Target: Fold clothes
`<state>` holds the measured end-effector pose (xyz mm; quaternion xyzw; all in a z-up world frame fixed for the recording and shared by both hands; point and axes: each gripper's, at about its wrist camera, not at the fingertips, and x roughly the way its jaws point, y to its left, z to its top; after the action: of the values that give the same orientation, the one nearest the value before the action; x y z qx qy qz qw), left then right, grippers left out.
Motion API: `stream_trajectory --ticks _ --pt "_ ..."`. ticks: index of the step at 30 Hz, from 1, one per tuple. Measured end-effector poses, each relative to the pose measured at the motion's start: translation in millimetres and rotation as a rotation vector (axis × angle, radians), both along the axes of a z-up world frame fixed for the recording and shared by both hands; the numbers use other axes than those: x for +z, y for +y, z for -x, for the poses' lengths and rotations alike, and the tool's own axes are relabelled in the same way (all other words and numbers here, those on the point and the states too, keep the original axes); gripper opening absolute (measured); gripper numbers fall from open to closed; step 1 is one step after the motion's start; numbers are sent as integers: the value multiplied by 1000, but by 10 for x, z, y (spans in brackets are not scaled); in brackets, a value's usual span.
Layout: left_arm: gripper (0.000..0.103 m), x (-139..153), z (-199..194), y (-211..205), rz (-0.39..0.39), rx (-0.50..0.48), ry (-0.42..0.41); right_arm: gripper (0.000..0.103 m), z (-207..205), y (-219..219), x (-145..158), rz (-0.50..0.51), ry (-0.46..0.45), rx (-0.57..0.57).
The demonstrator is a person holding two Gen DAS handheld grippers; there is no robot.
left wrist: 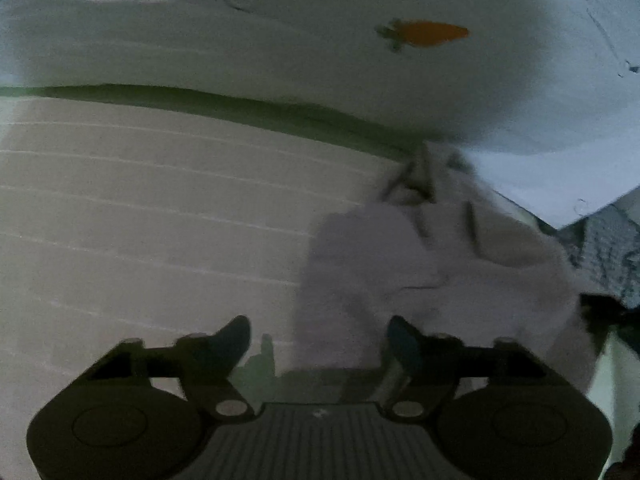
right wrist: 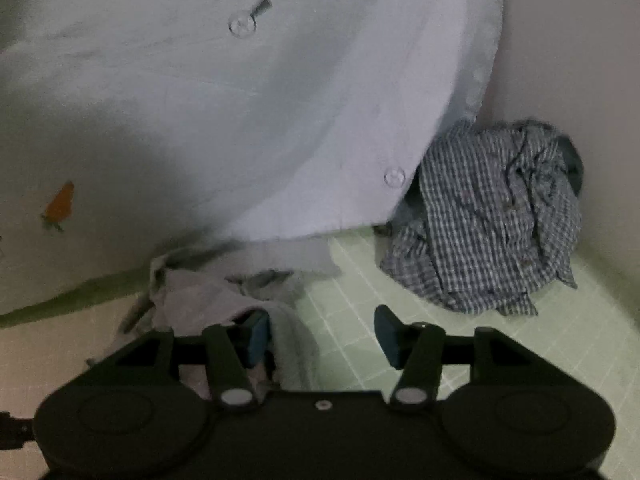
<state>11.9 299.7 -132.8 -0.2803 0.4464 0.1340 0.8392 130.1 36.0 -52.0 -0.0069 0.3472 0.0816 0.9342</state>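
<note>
In the left wrist view, the left gripper (left wrist: pixel 319 340) sits at the bottom of the frame with its fingers (left wrist: pixel 236 336) spread wide and nothing between them. A crumpled pale lilac garment (left wrist: pixel 432 264) lies at centre right, reaching down beside the right-hand finger; whether it touches is unclear. Above it a pale blue shirt (left wrist: pixel 320 64) with an orange carrot motif (left wrist: pixel 430 33) and buttons fills the upper frame, over a green gridded counter (left wrist: pixel 240 110).

In the right wrist view, the right gripper (right wrist: pixel 322 336) is also wide open, gripping nothing. The lilac garment (right wrist: pixel 200 292) bunches around its left-hand finger. A crumpled blue checked shirt (right wrist: pixel 492 216) lies at right on the counter (right wrist: pixel 360 280), just beside the blue shirt's (right wrist: pixel 280 100) buttoned edge.
</note>
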Motion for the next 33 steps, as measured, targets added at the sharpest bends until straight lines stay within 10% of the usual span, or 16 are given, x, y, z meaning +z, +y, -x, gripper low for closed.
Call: stream_trajectory --ticks 16,20,24,33 --pt "56 -222 -229 -174 160 -51 34 57 12 -320 -100 -116 93 -58" --pt "11 -300 -225 -148 178 -35 63 58 65 -337 -32 -107 56 -65" --pt "7 -231 -92 -81 179 -22 28 59 77 -336 31 -109 28 -62" --pt "5 -17 681 424 126 219 -27 54 156 246 -10 -85 -10 215"
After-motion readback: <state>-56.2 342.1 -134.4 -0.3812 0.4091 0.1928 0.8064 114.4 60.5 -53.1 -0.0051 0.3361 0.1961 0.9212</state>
